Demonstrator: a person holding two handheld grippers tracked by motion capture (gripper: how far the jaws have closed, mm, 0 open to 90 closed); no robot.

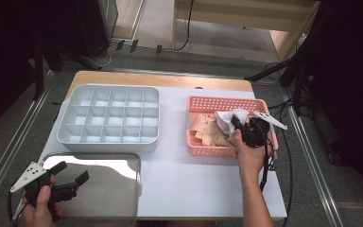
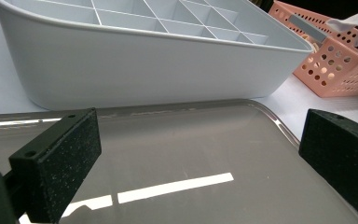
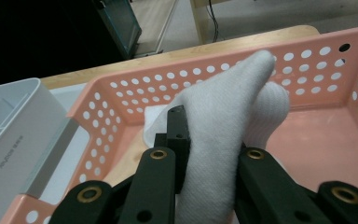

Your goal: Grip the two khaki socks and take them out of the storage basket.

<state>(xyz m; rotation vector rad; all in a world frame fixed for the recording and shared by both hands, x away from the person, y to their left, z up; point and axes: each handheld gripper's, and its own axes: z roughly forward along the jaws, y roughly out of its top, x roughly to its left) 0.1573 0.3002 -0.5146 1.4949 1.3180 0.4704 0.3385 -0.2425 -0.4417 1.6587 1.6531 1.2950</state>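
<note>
Clamped fingers (image 3: 179, 135) of the right gripper (image 1: 237, 124) pinch a white sock (image 3: 223, 121), lifted over the pink perforated basket (image 1: 198, 101) at about three o'clock on the white table (image 1: 194, 175), with beige socks (image 1: 208, 130) lying in the basket just beside it toward nine o'clock. Down at seven o'clock the left gripper (image 1: 71, 172) hovers with jaws wide and nothing between them over the shiny metal tray (image 1: 123, 189), while the grey compartment organizer (image 1: 108, 118) sits just beyond that tray at ten o'clock.
</note>
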